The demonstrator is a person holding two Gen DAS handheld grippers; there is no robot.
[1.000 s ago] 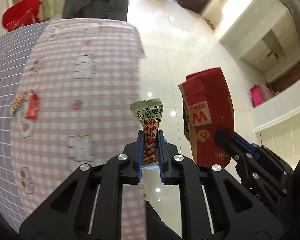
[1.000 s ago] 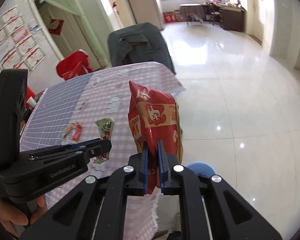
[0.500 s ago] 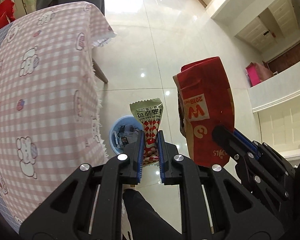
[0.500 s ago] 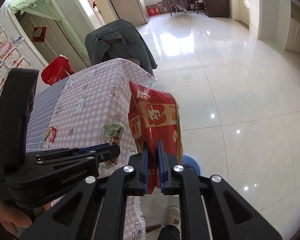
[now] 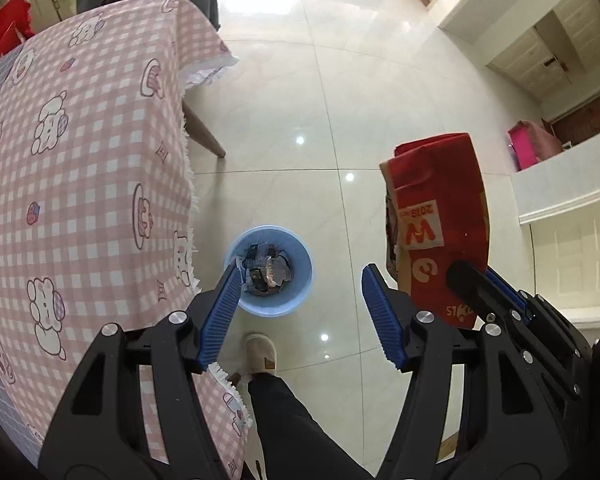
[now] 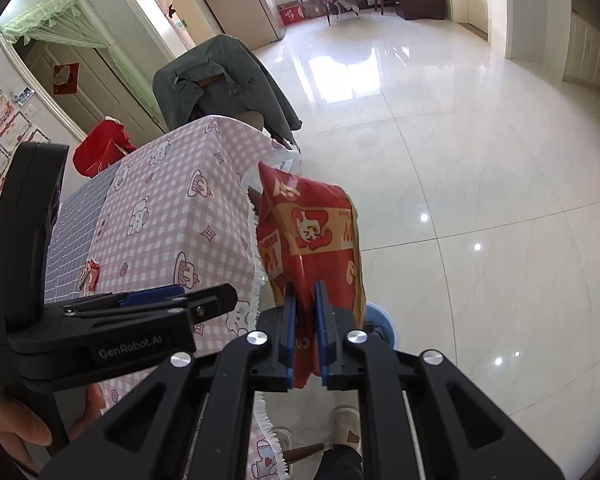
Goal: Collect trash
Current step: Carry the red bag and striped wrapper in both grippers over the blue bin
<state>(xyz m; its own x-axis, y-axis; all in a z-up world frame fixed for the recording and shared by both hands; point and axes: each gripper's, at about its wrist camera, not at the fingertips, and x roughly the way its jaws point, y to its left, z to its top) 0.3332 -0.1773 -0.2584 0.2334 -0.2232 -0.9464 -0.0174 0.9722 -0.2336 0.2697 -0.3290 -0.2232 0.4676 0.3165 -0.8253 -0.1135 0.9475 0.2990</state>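
My left gripper points steeply down above a blue bin on the floor. Its jaws are opening with nothing between them, and several wrappers lie in the bin. To its right, my right gripper is shut on the lower edge of a red snack bag, which stands up from the jaws. The left wrist view shows the same red snack bag beside the bin. A small red wrapper lies on the pink checked tablecloth.
The table edge with its fringe and a wooden table leg are close left of the bin. A person's slippered foot stands just beside the bin. A chair with a grey jacket is beyond the table. Glossy tiled floor stretches to the right.
The left gripper's jaws have opened and the green-and-red wrapper they held is gone from them. Both grippers moved off the table edge to above the bin. The right still holds the red bag.
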